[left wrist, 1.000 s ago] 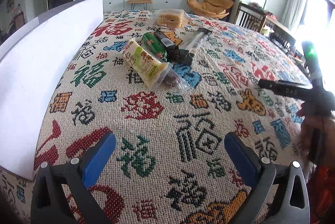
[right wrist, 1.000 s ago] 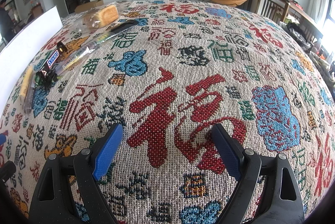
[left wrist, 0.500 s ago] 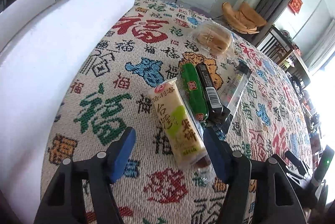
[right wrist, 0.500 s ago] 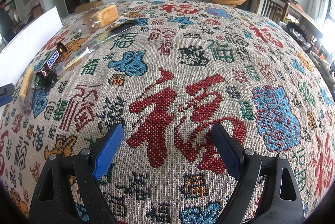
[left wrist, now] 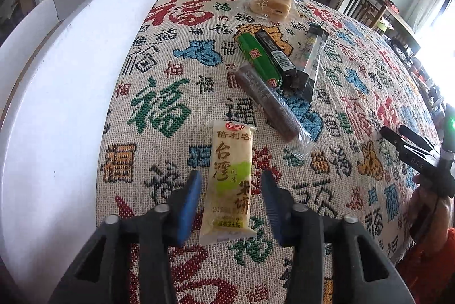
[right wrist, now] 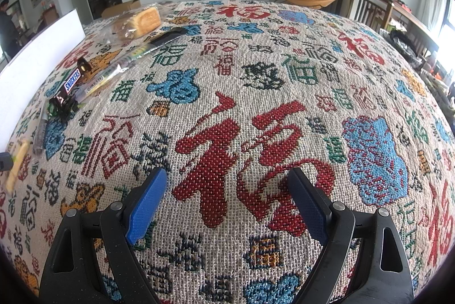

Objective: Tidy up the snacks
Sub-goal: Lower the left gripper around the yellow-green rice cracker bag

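A pale yellow and green rice cracker packet (left wrist: 231, 150) sits lengthwise between the blue pads of my left gripper (left wrist: 230, 176). The jaws are closing on it, and the packet hangs just above the cloth, apart from the other snacks. Behind it lie a brown roll in clear wrap (left wrist: 267, 105), a green packet (left wrist: 257, 59), a Snickers bar (left wrist: 274, 53), a long clear packet (left wrist: 311, 53) and wrapped bread (left wrist: 270, 4). My right gripper (right wrist: 227, 173) is open over bare cloth with nothing in it. The Snickers bar (right wrist: 71, 85) and bread (right wrist: 142, 21) lie far to its left.
A tall white board (left wrist: 71, 76) runs along the left side of the patterned tablecloth (left wrist: 170, 110). The right gripper (left wrist: 409, 147) and the hand holding it show at the right edge. Chairs and a TV cabinet stand beyond the table.
My left gripper went to the snack pile, narrowed its jaws around the rice cracker packet and drew it away from the brown roll. The right gripper has not moved.
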### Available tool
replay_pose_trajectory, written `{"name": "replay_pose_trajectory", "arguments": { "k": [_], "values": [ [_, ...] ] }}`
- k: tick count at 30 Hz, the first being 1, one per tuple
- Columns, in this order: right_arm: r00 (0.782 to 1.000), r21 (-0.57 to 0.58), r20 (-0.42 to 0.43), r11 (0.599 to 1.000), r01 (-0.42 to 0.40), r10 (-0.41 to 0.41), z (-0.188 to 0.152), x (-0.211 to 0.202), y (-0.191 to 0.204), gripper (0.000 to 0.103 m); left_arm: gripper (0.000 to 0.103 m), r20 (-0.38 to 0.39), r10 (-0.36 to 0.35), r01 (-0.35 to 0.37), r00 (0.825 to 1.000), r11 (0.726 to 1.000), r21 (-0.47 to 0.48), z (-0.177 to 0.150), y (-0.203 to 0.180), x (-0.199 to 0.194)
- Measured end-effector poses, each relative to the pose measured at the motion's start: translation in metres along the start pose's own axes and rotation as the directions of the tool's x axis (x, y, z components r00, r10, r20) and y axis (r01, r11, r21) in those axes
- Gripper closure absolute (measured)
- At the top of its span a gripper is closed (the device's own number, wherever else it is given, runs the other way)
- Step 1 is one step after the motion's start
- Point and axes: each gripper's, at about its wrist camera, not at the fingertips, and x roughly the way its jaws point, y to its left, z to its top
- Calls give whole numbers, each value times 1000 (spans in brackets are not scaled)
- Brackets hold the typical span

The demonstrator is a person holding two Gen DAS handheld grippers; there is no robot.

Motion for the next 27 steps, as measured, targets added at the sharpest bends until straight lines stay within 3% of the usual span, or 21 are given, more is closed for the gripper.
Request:
{"name": "replay_pose_trajectory", "arguments": {
  "k": [1, 2, 9, 12, 13, 20, 27],
  "values": [
    [1000, 0, 0, 1000, 0, 0, 0, 0, 0, 14, 27, 10, 3, -3, 1000, 1000, -11, -2, 1, 2],
    [1000, 0, 0, 1000, 0, 0, 0, 0, 0, 14, 25, 21, 9, -8, 1000, 999, -31, -3, 3, 5],
    [1000, 0, 0, 1000, 0, 0, 0, 0, 0, 14, 22, 94, 96, -94, 991, 995, -25, -4, -3, 20],
    [1000, 0, 0, 1000, 0, 0, 0, 0, 0, 14, 21, 142, 151, -154, 978, 988, 8, -12, -11, 23],
    [1000, 0, 1, 1000, 0, 0, 0, 0, 0, 14, 15, 170, 174, -179, 970, 984, 17, -17, -15, 24],
    [1000, 1, 1, 1000, 0, 0, 0, 1, 0, 14, 1, 169, 173, -177, 970, 984, 8, -19, -13, 26],
    [1000, 0, 1, 1000, 0, 0, 0, 1, 0, 13, 0, 169, 180, -184, 969, 983, 5, -20, -16, 26]
  ]
}}
